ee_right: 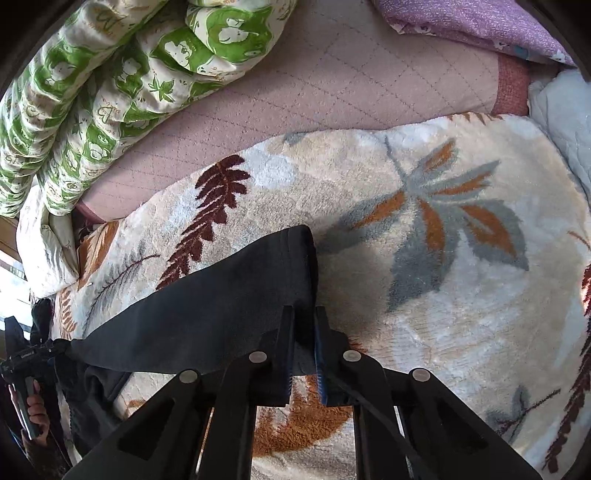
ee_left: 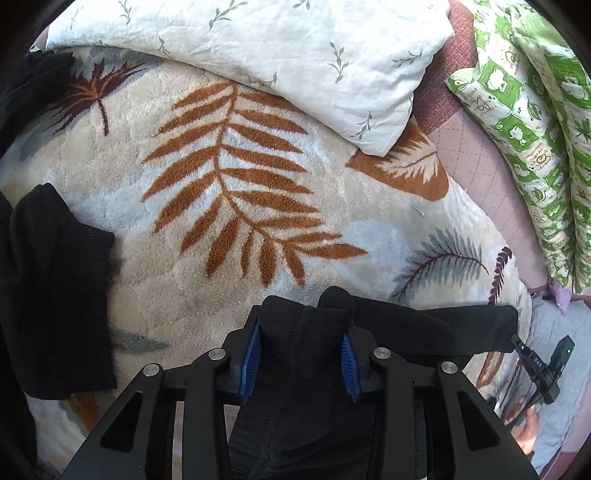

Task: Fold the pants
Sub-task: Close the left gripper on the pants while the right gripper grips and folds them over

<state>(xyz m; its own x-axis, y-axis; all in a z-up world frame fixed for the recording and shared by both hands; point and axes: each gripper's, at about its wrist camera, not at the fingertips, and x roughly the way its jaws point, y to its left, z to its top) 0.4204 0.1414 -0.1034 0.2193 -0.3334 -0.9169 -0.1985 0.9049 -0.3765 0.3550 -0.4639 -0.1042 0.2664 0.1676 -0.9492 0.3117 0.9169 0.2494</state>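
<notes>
The black pants [ee_left: 436, 328] lie on a leaf-patterned fleece blanket [ee_left: 258, 184]. My left gripper [ee_left: 304, 332] is shut on a thick bunch of their fabric, squeezed between the blue pads [ee_left: 251, 354]. More black cloth [ee_left: 55, 295] lies at the left edge of that view. In the right wrist view the pants [ee_right: 221, 302] stretch leftward, slightly lifted off the blanket [ee_right: 443, 302]. My right gripper [ee_right: 304, 317] is shut on their edge near the hem corner. Each view shows the other gripper small at its border, held by a hand [ee_right: 37, 413].
A white pillow with small leaf print [ee_left: 295, 55] lies beyond the blanket. A green-and-white patterned quilt [ee_right: 92, 103] is heaped along a pink quilted mattress cover [ee_right: 332, 92]. Purple cloth [ee_right: 480, 22] sits at the far corner.
</notes>
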